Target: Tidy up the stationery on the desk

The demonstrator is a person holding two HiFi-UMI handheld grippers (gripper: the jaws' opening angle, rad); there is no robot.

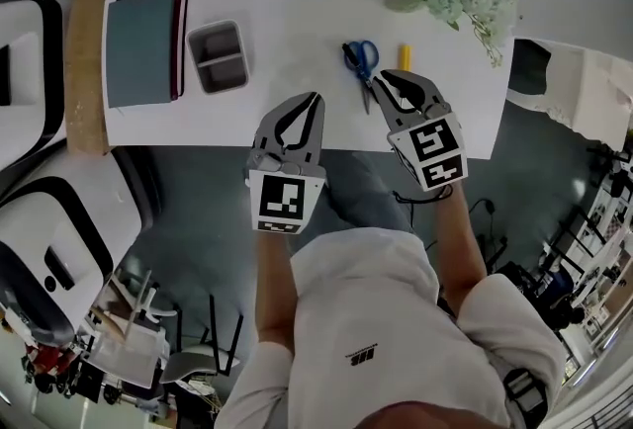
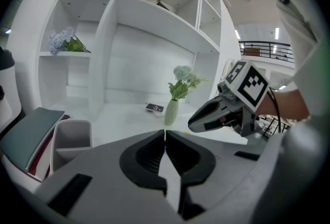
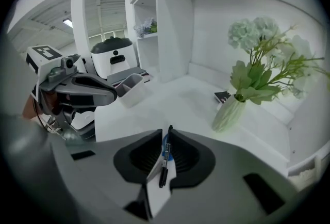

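While the right tool is clenching a thin black pen above the near edge of the counter, just beside the blue-handled scissors, the left tool is hovering with its jaws pressed together on nothing. Being light, stiff and smooth, the pen is probably apt to swivel or slide between the pads. A hold near mid-barrel is looking safest for carrying it toward the grey tray.

Blue-handled scissors lie closed near the desk edge; a short yellow stick lies just beside.
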